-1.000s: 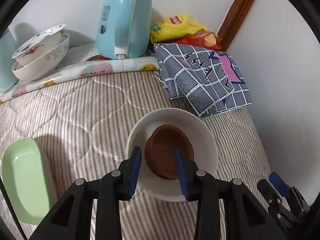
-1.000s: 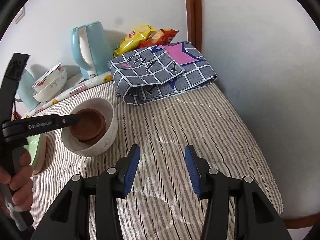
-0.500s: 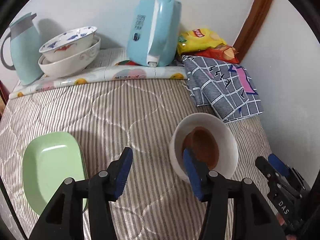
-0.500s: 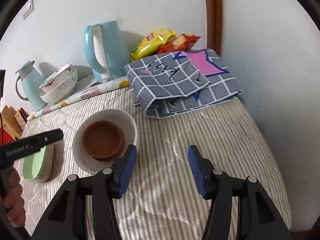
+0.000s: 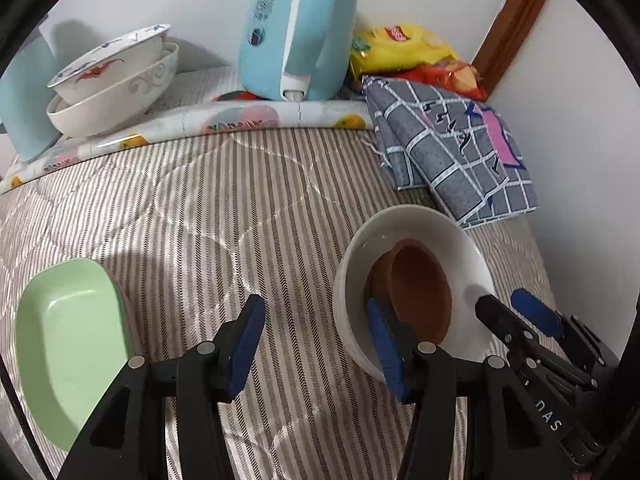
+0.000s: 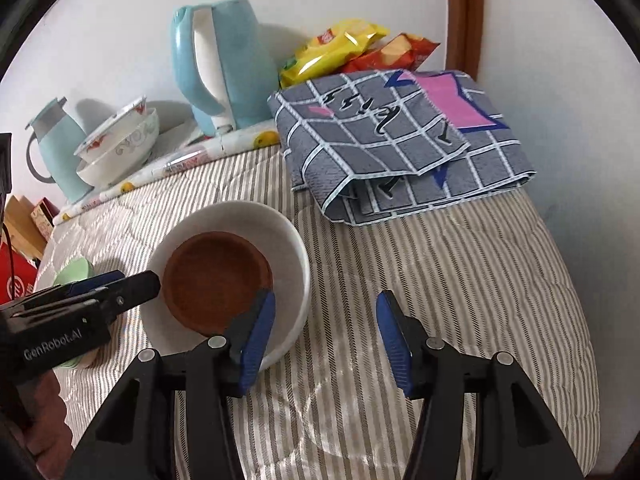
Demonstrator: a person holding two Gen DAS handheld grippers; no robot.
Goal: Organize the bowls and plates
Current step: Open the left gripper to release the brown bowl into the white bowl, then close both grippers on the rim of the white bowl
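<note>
A white bowl (image 5: 460, 248) (image 6: 288, 240) stands on the striped quilt with a brown dish (image 5: 416, 280) (image 6: 216, 280) nested in it. My left gripper (image 5: 314, 302) (image 6: 136, 276) is open at the bowl's left side. One of its fingers is over the bowl's inside and the other is outside, over the quilt. At the bowl's right side my right gripper (image 6: 325, 296) (image 5: 502, 298) is also open, its left finger over the rim and its right finger over the quilt. A green plate (image 5: 68, 344) (image 6: 74, 274) lies to the left. Two stacked bowls (image 5: 112, 80) (image 6: 120, 144) sit at the back left.
A light blue kettle (image 5: 296, 28) (image 6: 224, 64) stands at the back on a fruit-print mat (image 5: 224, 120). A folded grey checked cloth (image 5: 452, 152) (image 6: 400, 140) and snack bags (image 5: 404, 48) fill the back right corner. A blue jug (image 6: 56, 148) stands far left. A white wall closes the right side.
My left gripper opened wider and shifted left off the brown dish, to the bowl's left wall. My right gripper moved left until its left finger reached over the bowl's rim.
</note>
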